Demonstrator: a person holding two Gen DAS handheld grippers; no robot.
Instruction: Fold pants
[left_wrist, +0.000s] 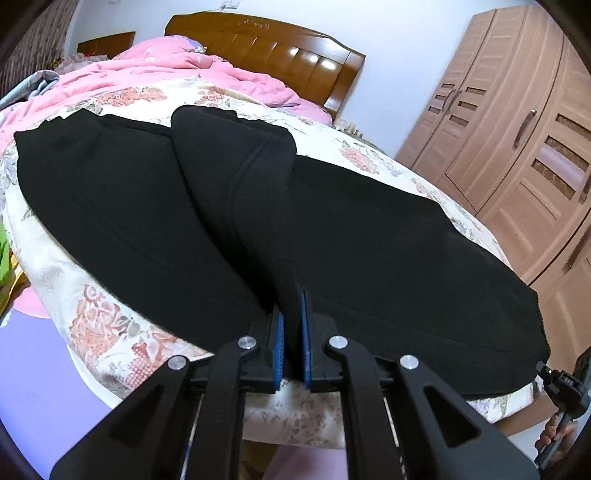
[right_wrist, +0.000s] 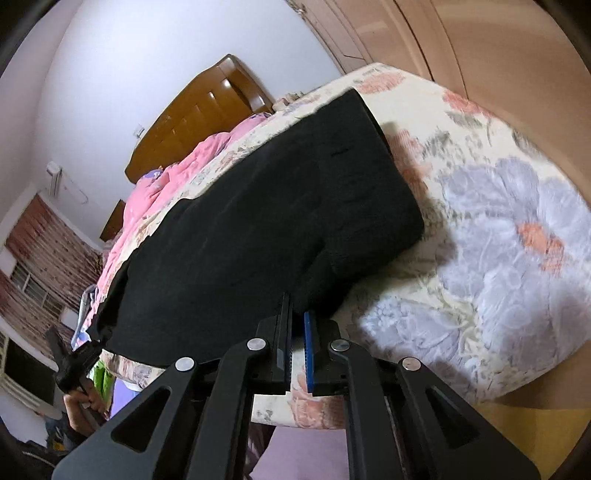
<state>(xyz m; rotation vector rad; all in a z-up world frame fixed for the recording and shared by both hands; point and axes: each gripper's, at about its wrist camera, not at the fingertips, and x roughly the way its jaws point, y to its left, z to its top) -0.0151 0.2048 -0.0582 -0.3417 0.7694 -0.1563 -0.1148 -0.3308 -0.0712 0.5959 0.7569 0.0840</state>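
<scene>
Pants (left_wrist: 147, 206) lie across the bed (left_wrist: 122, 332), centre frame. Status: a first fold is approx. in progress; a raised ridge runs up the middle. Left tool (left_wrist: 292, 332) is narrow, pinching that ridge. Right tool (right_wrist: 298, 332) is narrow at the pants' near edge; grip on cloth can't be confirmed. Waistband/cuffs indistinct, black on black.

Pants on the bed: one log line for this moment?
left claw: shut on pants | right claw: shut on pants | bed: pants spread
</scene>
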